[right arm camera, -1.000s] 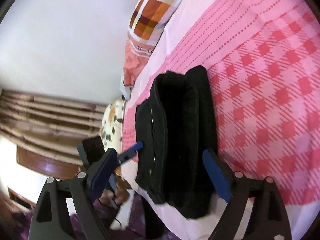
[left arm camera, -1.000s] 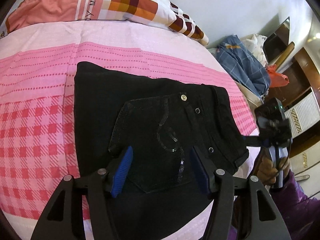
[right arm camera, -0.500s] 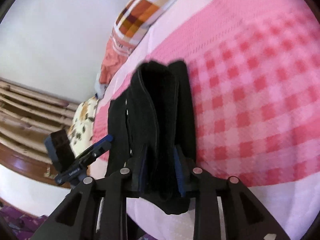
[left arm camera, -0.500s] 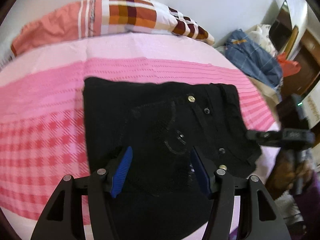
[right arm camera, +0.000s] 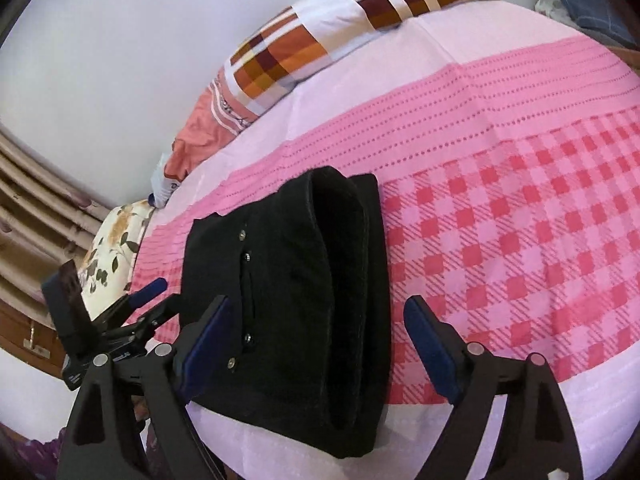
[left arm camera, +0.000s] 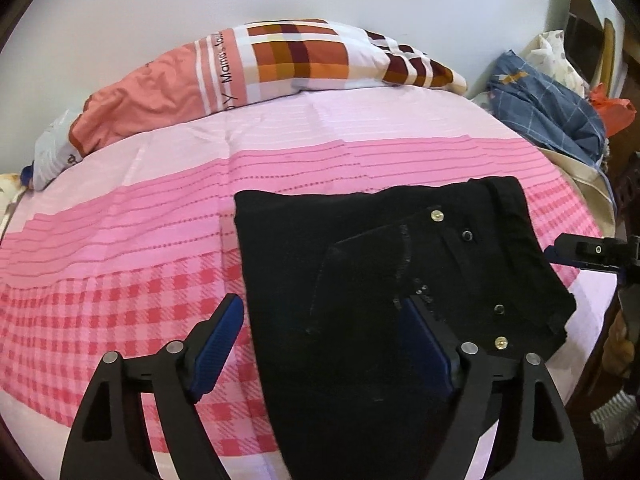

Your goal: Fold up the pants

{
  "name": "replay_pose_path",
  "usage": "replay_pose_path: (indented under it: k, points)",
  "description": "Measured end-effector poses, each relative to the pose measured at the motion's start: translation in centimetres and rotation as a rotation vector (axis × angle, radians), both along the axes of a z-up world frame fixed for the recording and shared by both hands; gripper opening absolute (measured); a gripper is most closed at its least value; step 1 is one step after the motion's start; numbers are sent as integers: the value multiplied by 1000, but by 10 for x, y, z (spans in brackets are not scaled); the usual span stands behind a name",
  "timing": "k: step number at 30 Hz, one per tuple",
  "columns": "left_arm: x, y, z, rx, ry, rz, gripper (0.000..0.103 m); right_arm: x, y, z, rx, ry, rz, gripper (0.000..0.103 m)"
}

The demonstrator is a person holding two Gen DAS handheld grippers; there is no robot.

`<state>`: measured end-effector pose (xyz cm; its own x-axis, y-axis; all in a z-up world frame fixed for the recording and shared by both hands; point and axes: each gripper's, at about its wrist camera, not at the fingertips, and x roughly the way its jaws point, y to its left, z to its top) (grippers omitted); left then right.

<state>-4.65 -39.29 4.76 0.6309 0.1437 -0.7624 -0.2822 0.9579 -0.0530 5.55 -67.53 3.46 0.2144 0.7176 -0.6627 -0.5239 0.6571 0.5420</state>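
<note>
The folded black pants (left arm camera: 384, 280) lie right of centre on the pink checked bedsheet (left arm camera: 120, 264); the left gripper (left arm camera: 320, 344), low in frame, is opening, pads off the cloth. The right gripper (right arm camera: 316, 340), lower centre, is opening too, pants between its pads, untouched. Pillow (left arm camera: 280, 64) at top

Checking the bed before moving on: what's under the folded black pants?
The black pants lie directly on the pink checked bedsheet, which shows all around them. Whatever lies between the stacked layers is covered and cannot be seen.
</note>
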Motion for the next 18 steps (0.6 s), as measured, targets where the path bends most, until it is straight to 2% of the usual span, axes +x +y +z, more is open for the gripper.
replay_pose_path:
  k: [8,18]
  points:
    - [0,3,-1,54,23,25,87,8,10,-15,-34,30,-9,84]
    - [-2,14,-3,54,33,50,88,8,17,-19,-38,37,-5,90]
